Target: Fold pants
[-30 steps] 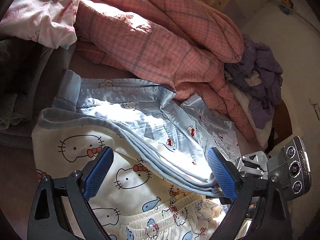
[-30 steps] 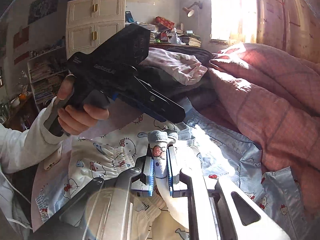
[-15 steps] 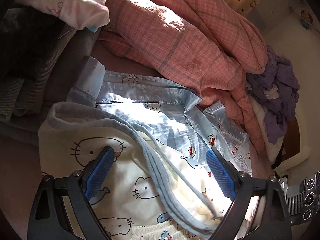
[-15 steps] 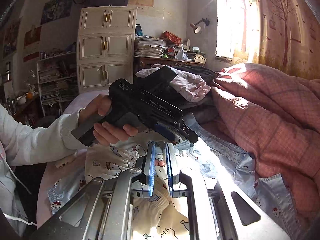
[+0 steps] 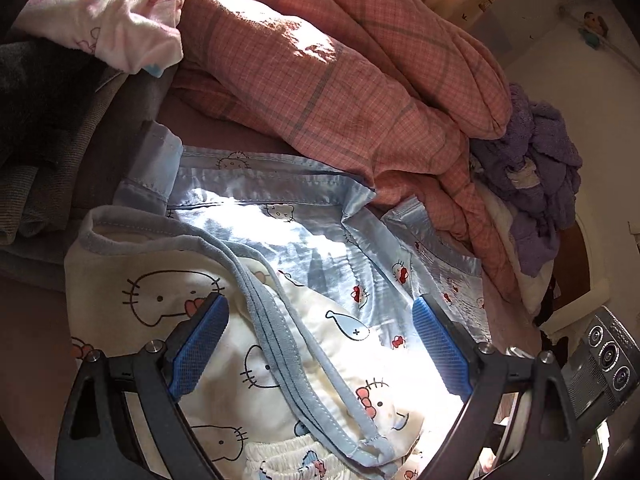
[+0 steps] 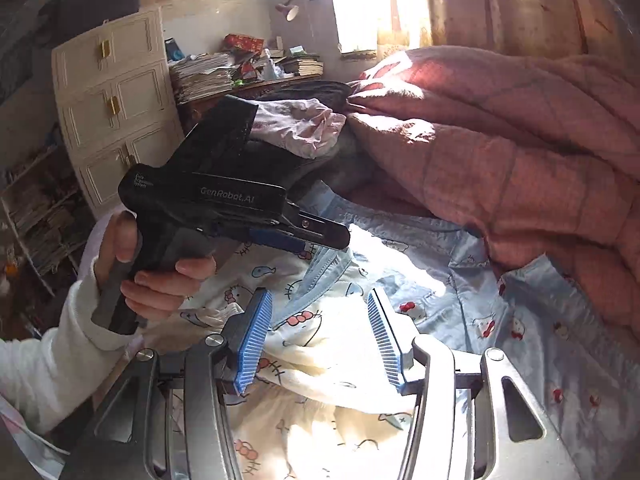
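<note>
Cream Hello Kitty pants [image 5: 256,360] with grey-blue cuffs lie folded over on the bed, on top of a light blue Hello Kitty garment [image 5: 304,220]. My left gripper [image 5: 320,336] is open and empty just above the pants, pads either side of a cuff band. My right gripper [image 6: 318,332] is open and empty over the same pants [image 6: 328,356]. The left gripper [image 6: 224,208] shows in the right wrist view, held in a hand above the pants' far edge. The elastic waistband [image 5: 288,464] lies at the bottom.
A pink checked quilt [image 5: 340,80] is bunched behind the clothes. A purple fuzzy garment [image 5: 536,168] lies at the right, a pink-white garment [image 5: 112,20] and dark clothes [image 5: 36,120] at the left. A cream cabinet [image 6: 116,100] and cluttered desk [image 6: 248,68] stand beyond the bed.
My right gripper has opened and let go of the pants cuff it was pinching. The cuff now lies on the folded pants. My left gripper stayed open, shifting slightly.
</note>
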Demonstrator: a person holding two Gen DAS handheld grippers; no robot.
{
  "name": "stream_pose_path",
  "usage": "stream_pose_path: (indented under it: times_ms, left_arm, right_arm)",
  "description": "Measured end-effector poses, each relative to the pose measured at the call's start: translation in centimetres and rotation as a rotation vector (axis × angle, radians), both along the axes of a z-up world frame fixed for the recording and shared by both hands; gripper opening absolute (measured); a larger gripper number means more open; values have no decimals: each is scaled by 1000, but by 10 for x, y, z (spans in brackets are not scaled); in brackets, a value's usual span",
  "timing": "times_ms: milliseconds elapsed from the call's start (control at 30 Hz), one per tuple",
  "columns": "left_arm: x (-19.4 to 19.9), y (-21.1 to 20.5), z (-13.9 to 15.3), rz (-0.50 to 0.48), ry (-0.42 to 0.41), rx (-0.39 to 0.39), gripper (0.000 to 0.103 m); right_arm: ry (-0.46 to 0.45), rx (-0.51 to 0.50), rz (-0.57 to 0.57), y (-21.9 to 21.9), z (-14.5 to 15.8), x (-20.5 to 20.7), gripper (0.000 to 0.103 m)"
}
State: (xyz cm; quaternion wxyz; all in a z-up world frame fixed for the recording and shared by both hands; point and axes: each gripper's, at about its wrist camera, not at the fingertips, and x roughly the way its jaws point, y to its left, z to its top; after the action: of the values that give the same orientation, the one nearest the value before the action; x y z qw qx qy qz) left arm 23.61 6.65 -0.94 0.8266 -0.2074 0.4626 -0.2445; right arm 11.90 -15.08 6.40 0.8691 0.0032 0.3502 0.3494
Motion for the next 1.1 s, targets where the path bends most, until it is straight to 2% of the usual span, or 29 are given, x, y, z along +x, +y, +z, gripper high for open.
stream_pose_path:
  times_ms: [100,200,267,333,367,500,567,700,867,933,1000,1067,1100]
  left_arm:
    - [-11,-1,15,-8,-72,15,92]
    - [-21,-1,28,0,-148,35,92]
    - [-25,1,33,7,-177,43,92]
    - [-25,5,35,23,-188,46,92]
    - [-24,7,35,28,-188,42,92]
    - [-21,17,34,33,-171,-5,92]
    - [-20,23,33,41,-160,-26,92]
    - [-18,26,31,49,-139,-48,92]
    - [-19,21,30,40,-138,-32,92]
    - [-19,20,29,35,-139,-26,92]
    - [-19,19,29,35,-137,-21,92]
    - [-17,19,28,30,-130,-29,92]
    - [-17,19,27,27,-125,-40,92]
  right_arm:
    - [258,229,-159,-16,-15,-11,52]
    - [348,303,-223,-6,-28,-33,52]
    - [445,320,-321,1,-40,-38,52]
    - [550,405,-429,-1,-54,-40,52]
    - [574,446,-472,-3,-59,-40,52]
    - [545,522,-604,-5,-59,-33,52]
    - [566,497,-675,-4,-58,-29,56]
    - [634,481,-687,8,-68,-18,56]
    - [648,511,-736,17,-74,-15,55]
    - [635,519,-742,18,-73,-13,41]
    - [613,496,-741,15,-70,-10,18]
    - [585,467,-724,15,-66,-10,7]
    - [560,445,-707,14,-62,-12,6]
